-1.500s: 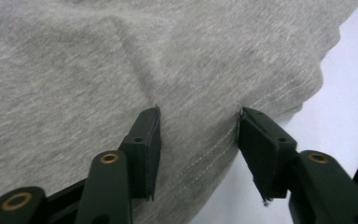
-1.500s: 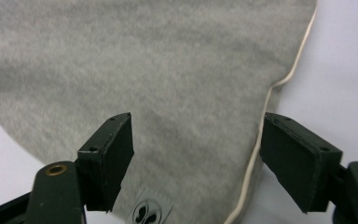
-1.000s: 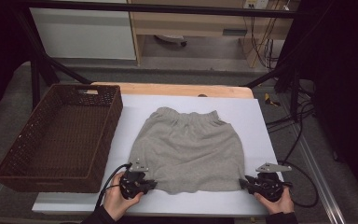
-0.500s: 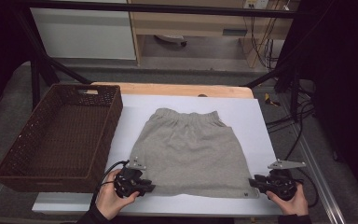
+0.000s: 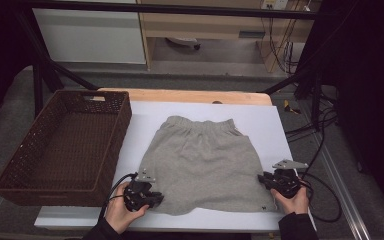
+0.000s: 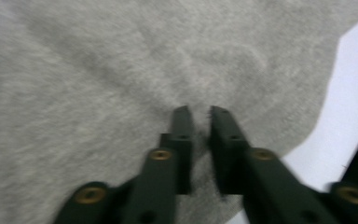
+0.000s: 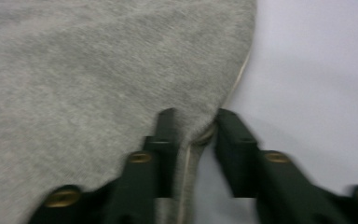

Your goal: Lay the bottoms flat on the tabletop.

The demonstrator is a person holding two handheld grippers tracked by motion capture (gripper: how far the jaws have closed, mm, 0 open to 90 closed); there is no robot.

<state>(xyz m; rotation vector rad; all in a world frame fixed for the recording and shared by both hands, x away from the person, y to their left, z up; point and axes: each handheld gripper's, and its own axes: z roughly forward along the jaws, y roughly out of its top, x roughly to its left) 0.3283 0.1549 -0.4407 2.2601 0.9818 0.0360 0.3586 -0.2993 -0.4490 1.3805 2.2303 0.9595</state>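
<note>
A grey garment (image 5: 205, 155) with an elastic waistband lies flat on the white table (image 5: 265, 120), waistband at the far side. My left gripper (image 5: 157, 200) is at its near left corner. In the left gripper view the jaws (image 6: 200, 114) have just been closing and now pinch a ridge of grey fabric (image 6: 98, 70). My right gripper (image 5: 262, 179) is at the garment's right edge. In the right gripper view its jaws (image 7: 196, 119) have just been closing, and the hem of the grey fabric (image 7: 98, 60) is squeezed between them.
A dark brown wicker basket (image 5: 122, 120) stands on the left, close to the garment. Black cables trail from both grippers over the table's near and right edges. A metal frame and wooden furniture are beyond the far edge.
The right hand swung out to the right, then came back left onto the garment's right hem. The left hand stayed at the near left corner. The lower hem now lies spread a little wider.
</note>
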